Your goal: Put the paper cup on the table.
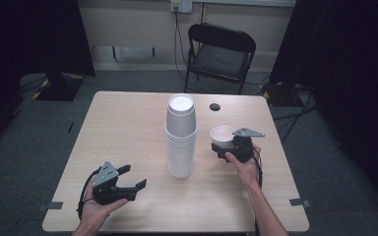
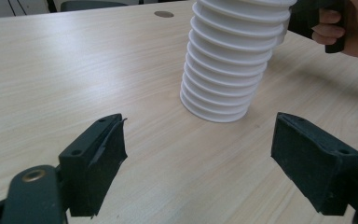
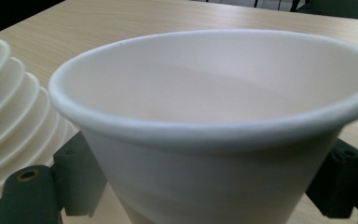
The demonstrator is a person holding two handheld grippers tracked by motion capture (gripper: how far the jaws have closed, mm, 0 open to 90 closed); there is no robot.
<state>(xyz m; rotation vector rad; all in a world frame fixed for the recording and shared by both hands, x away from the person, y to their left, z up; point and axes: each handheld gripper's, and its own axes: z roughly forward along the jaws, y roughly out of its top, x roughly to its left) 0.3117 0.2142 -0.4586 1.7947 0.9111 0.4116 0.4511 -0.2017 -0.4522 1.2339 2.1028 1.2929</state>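
A tall stack of white foam cups [image 1: 181, 137] stands mouth-down in the middle of the wooden table [image 1: 128, 128]. My right gripper [image 1: 225, 146] is just right of the stack, shut on a single white foam cup [image 1: 222, 134] held upright with its mouth up. In the right gripper view that cup [image 3: 214, 140] sits between both jaws, with the stack [image 3: 4, 121] close at the left. My left gripper [image 1: 134, 177] is open near the table's front left, empty. In the left gripper view the stack [image 2: 233, 60] stands a short way beyond the spread jaws.
A black folding chair [image 1: 221, 54] stands behind the table's far edge. A small round dark hole [image 1: 215, 106] lies in the tabletop behind the held cup. Dark curtains hang at both sides, and cables run over the grey floor.
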